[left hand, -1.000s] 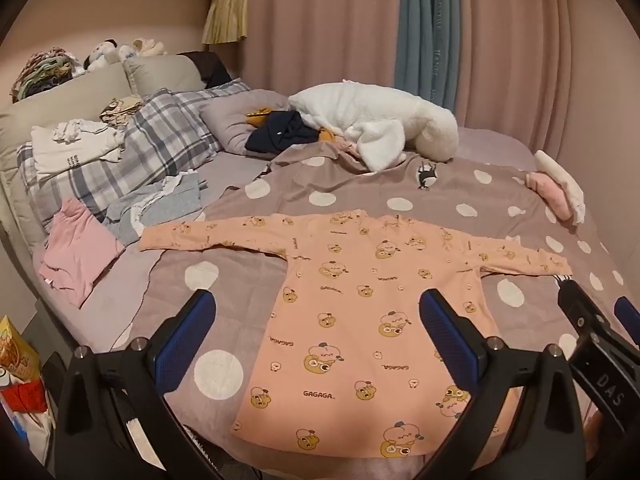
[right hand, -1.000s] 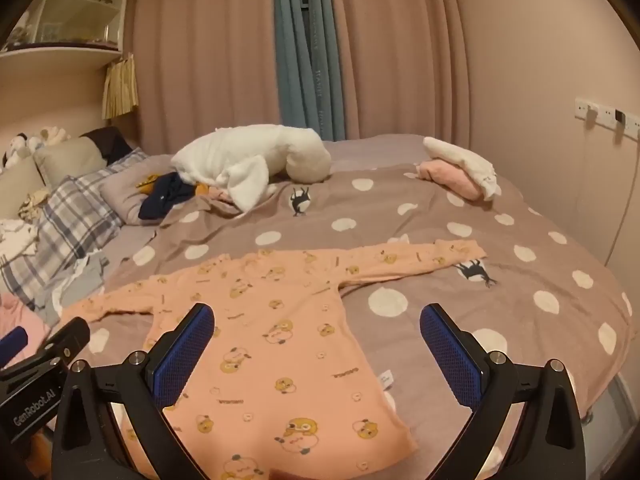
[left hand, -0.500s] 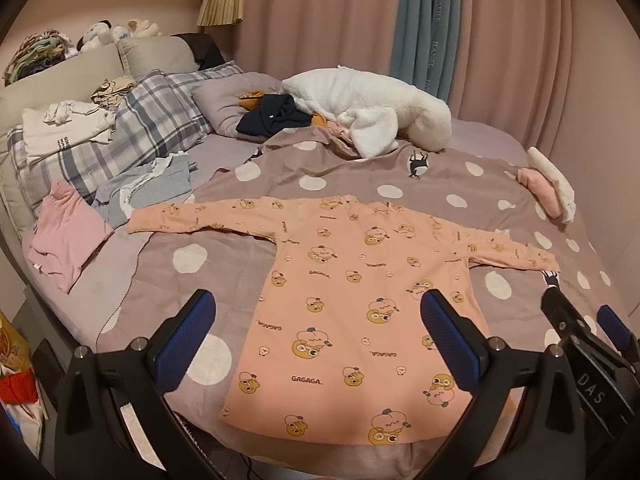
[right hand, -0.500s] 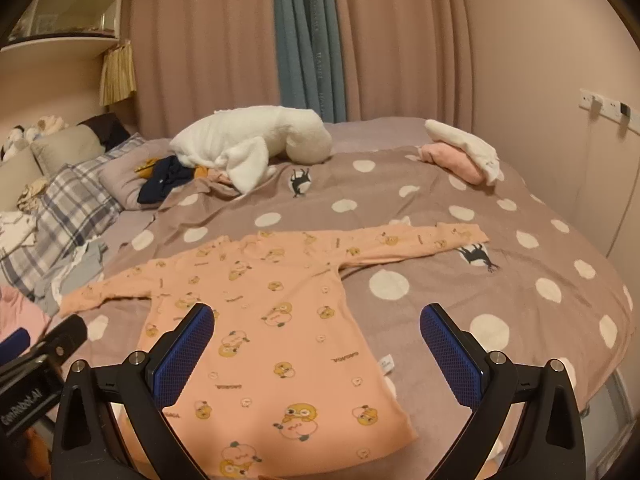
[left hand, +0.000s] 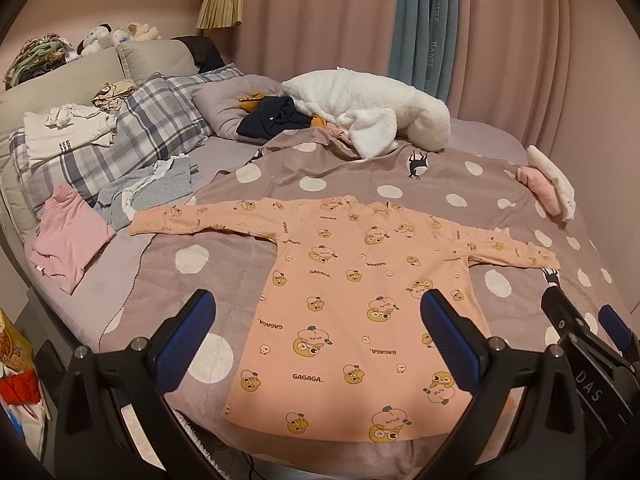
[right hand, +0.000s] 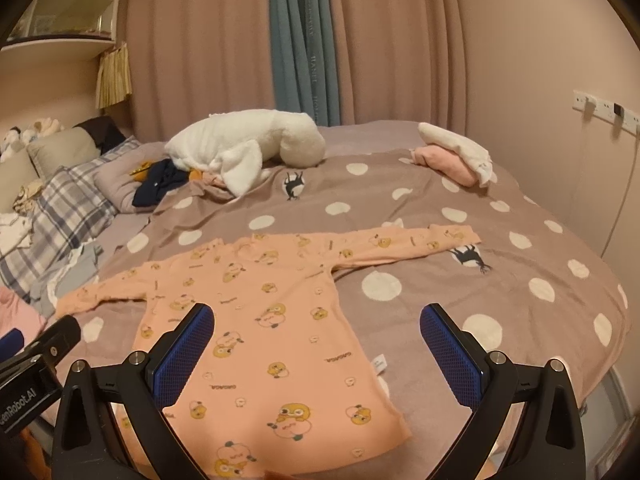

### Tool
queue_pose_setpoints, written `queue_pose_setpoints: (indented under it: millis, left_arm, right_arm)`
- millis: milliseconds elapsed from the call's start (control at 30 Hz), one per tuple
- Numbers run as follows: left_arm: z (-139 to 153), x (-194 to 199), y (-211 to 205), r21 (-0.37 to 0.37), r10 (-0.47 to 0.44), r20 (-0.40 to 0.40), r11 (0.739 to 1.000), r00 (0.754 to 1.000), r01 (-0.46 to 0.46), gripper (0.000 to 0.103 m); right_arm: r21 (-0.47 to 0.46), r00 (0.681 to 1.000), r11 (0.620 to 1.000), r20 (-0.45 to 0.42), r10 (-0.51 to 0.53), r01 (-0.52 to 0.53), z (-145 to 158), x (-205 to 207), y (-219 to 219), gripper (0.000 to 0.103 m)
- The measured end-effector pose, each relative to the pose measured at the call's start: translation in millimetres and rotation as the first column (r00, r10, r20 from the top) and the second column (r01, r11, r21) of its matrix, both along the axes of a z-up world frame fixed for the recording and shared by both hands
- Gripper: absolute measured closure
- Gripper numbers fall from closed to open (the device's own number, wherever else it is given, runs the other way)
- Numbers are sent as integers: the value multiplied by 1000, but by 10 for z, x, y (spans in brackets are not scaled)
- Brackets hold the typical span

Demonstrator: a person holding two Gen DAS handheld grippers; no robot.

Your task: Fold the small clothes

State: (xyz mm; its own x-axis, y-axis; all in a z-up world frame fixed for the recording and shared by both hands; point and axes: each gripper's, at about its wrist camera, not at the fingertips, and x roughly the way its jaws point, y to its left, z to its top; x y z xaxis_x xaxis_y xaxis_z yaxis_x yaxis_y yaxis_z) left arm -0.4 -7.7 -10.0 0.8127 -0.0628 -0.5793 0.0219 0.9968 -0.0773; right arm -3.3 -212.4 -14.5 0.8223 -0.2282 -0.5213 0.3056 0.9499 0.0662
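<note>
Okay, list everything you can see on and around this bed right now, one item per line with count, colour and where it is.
Long-sleeved peach cartoon-print top: one, peach, flat on the blanket with sleeves spread.
Polka-dot blanket: one, mauve with cream dots, covering the bed.
Fluffy white fleece garment: one, white, far end of the blanket.
Navy garment: one, dark blue, beside the fleece.
Pink and white folded bundle: one, far right edge.
Plaid pillow: one, grey-white check, left.
Pink ribbed top: one, pink, left edge.
Grey clothes: one heap, beside the pink top.
Curtains: pink with a teal panel, behind.
Left tool: one, black with blue pads, open.
Right tool: one, same, open.
</note>
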Motion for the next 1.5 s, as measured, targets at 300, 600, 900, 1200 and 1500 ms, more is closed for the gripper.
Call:
queue_pose_setpoints:
  millis: [300,600,900,1200,1500]
  left_arm:
    - [-46,-41,-44,86,56,42,995,998,-59,0]
    - [-50,20,-11,37,26,-3,999,1000,-26,0]
    - [-69,13,-52,43,23,-24,999,999,-21,0]
    - [-86,60,-50,11,9,-71,1000,997,-8,0]
    - [-78,57,-86,55,8,-35,998,999,-6,0]
  right_arm:
    - [10,1000,1000,2,-19,19,-37,-11,-5,1]
    - [-33,1000,999,-1,-6,6,-29,-31,36,1]
    - [-26,999,1000,-44,-1,0,-69,-7,10,1]
    - [-37,998,999,-57,-21,19,-94,-5,-40,1]
    - [-68,998,998,-61,-7,3,-86,12,-44,1]
